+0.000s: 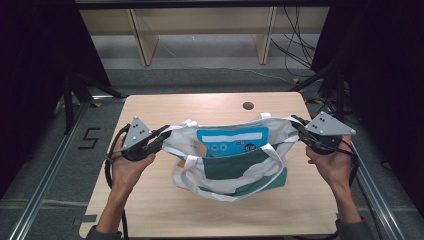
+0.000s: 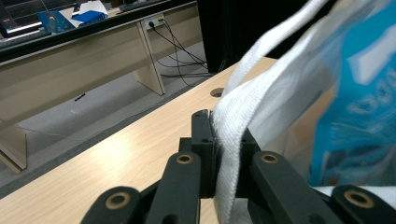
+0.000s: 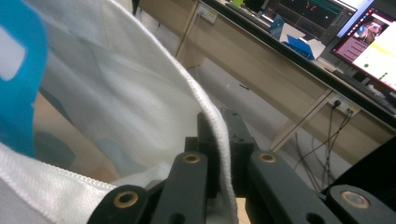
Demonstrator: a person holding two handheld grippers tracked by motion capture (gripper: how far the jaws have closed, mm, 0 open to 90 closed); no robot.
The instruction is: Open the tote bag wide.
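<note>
Table [image 1: 150,210] carries a white-and-green tote bag [image 1: 235,172] at its middle, mouth stretched left to right between the hands. Left gripper [image 1: 162,134] and right gripper [image 1: 296,124] each pinch the bag's rim at opposite ends, equally near. Inside stands a blue packet [image 1: 232,141].

We read this as a lab or office workroom — a light wooden table [image 1: 210,107] with a cable hole [image 1: 248,106], long desks [image 2: 93,56] behind on grey floor, loose cables [image 1: 295,45], wall sockets [image 3: 343,105], lit monitors [image 3: 369,42] — black curtains [image 1: 30,75] close off both sides.
</note>
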